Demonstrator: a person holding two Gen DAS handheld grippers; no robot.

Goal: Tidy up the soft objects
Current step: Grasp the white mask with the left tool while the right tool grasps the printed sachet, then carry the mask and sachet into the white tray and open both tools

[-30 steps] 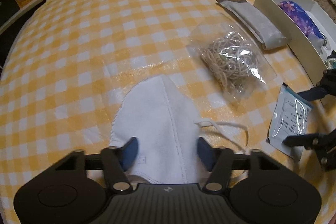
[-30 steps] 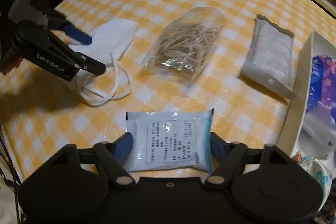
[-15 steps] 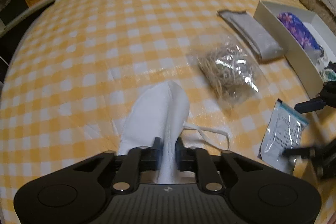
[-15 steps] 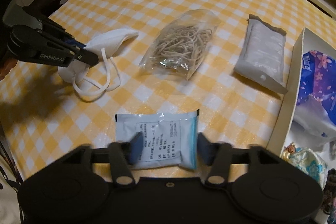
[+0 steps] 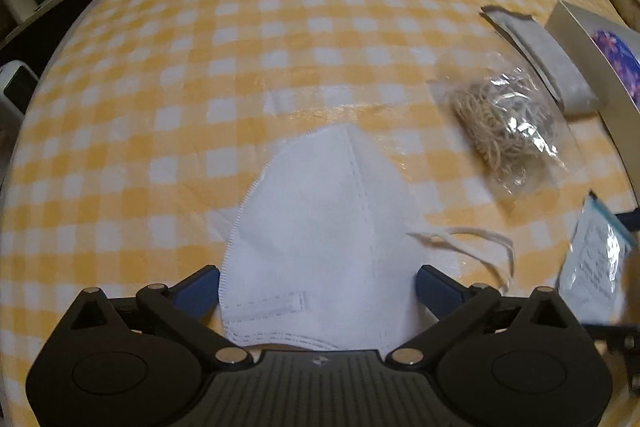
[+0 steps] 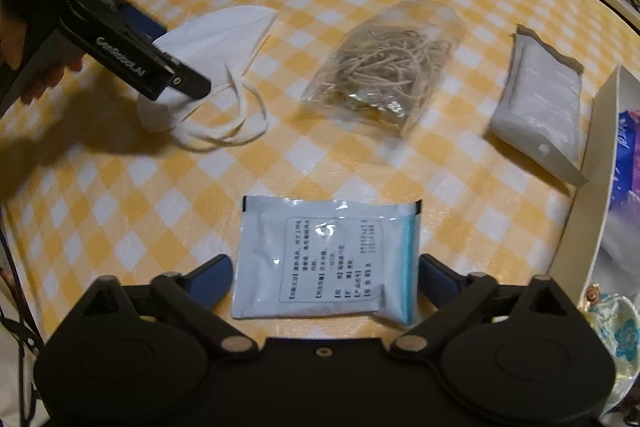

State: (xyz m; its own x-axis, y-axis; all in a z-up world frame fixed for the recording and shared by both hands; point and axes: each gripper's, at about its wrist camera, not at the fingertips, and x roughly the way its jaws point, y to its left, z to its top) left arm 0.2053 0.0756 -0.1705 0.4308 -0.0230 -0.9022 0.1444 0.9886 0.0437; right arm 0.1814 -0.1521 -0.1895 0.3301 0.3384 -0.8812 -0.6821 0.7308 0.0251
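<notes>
checked tablecloth (image 5: 240,27) – yellow and white, everything lies on it | white box (image 6: 588,211) at right edge | white face mask (image 5: 320,227) flat between the spread fingers of the left gripper (image 5: 318,285) | printed sachet (image 6: 326,259) flat between the spread fingers of the right gripper (image 6: 326,281) – neither clamps anything | bag of rubber bands (image 6: 384,67) mid-table | grey pouch (image 6: 538,99) beside the box

"genrobot.ai" runs along the left gripper (image 6: 176,75); "das" on its black body; the sachet (image 6: 326,259) print is unreadable.
</notes>
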